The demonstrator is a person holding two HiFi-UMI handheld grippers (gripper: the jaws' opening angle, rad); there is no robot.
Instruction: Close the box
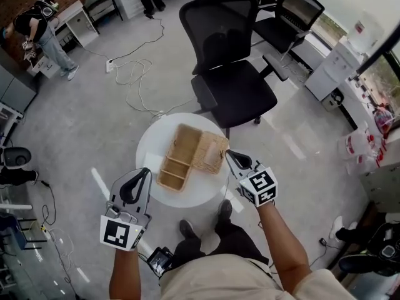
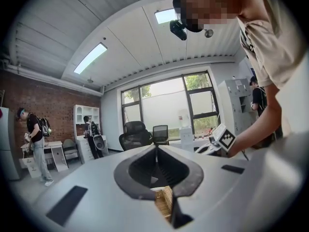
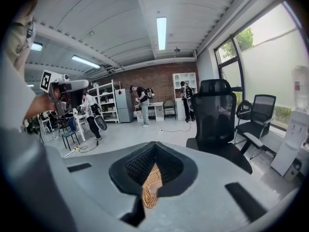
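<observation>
A woven wicker box lies open on the round white table, dividers showing inside. Its lid is folded out flat to the right. My right gripper is shut, with its tip at the lid's right edge. In the right gripper view the jaws meet, and wicker shows through the gap below them. My left gripper is shut too, at the table's front left rim and apart from the box. Its own view shows the jaws closed, with a bit of wicker beneath.
A black office chair stands right behind the table, with another chair further back. White cables trail over the floor at the left. A person stands far left by desks. My shoes are under the table's near edge.
</observation>
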